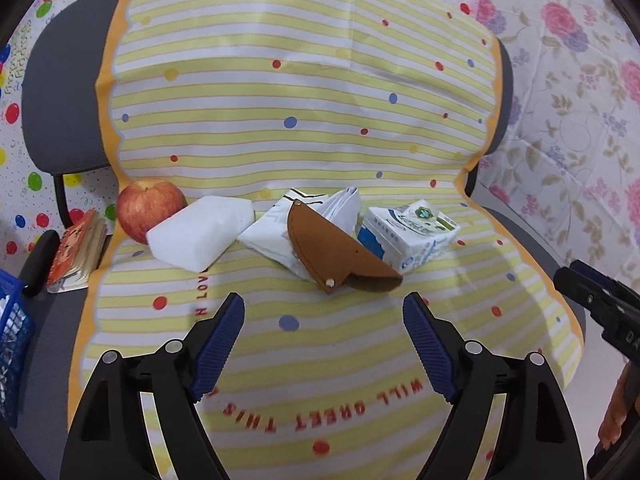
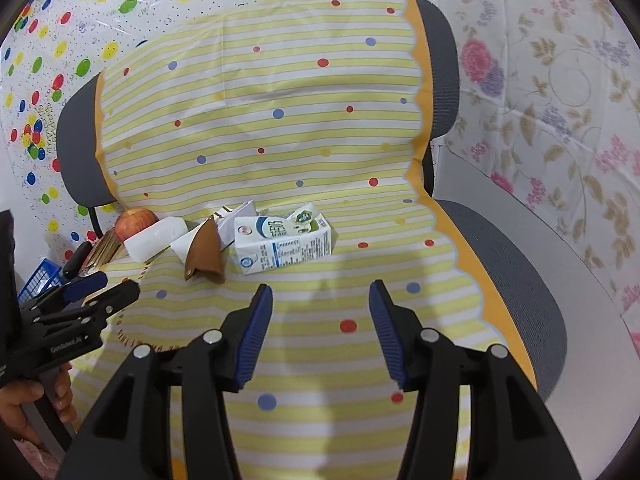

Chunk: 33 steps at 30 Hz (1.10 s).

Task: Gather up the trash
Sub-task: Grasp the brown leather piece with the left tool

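Note:
A row of things lies on the seat of a chair draped with a yellow-striped dotted cloth [image 1: 320, 160]. From left to right I see a red apple [image 1: 148, 206], a white foam block [image 1: 200, 236], crumpled white paper [image 1: 272, 232], a brown leather sheath [image 1: 332, 252] lying over the paper, and a white-and-blue milk carton [image 1: 412, 236] [image 2: 280, 244]. My left gripper [image 1: 324, 302] is open and empty, just short of the sheath. My right gripper [image 2: 321, 288] is open and empty, a little in front of the carton.
A small book [image 1: 78, 248] leans at the seat's left edge beside a black armrest [image 1: 38, 260]. A blue basket [image 1: 12, 332] stands lower left. The grey chair back and seat edge [image 2: 520, 280] show around the cloth. Patterned sheets cover the walls behind.

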{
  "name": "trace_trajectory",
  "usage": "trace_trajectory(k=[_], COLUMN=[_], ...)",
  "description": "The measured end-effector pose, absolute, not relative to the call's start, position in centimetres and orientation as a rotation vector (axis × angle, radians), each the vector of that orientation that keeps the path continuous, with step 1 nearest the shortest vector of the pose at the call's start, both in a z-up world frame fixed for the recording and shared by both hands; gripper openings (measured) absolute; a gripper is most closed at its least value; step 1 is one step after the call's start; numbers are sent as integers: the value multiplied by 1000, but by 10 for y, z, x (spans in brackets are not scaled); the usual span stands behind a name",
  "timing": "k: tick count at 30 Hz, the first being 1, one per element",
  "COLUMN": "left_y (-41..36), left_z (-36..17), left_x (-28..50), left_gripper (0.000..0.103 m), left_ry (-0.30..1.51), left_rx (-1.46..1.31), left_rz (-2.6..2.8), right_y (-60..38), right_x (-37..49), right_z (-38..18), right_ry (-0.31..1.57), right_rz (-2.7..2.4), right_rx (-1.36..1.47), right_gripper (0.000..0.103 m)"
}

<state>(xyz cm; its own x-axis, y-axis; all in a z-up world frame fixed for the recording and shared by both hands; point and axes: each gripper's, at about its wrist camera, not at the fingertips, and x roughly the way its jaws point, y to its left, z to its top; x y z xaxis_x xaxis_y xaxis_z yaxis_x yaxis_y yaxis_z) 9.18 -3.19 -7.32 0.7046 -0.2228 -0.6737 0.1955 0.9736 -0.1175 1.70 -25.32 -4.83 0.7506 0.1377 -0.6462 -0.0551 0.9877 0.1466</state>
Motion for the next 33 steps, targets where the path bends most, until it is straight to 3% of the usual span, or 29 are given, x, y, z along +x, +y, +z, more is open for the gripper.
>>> trace_trajectory(k=[16,19,23,24,27,31,33], left_y=[-72,-66,-44,-40,-25,-19,-22], left_z=[-113,-117,-117,-115,-111,-106,-106], left_x=[182,181,162,157,144,137,140], left_gripper=[82,77,59,58,58,73,73], left_ry=[930,951,947,941,929,892,880], left_rx=[-27,-27,-35,-40,-60,-47,-44], left_rz=[-170,-173,-208,-219,-235,-251,-265], right_y=[-270,-271,-272,-271,-271,-267,-264], right_x=[61,62,59,59,58,57,57], right_z=[-64,-67,-70,-70,-74,-76,-76], right_ry=[740,742,746,746,751,754,753], right_rz=[92,93,95,94,96,107,117], right_rx=[140,145,148,150,159,166,168], right_gripper=[51,51,52,52,53,54,54])
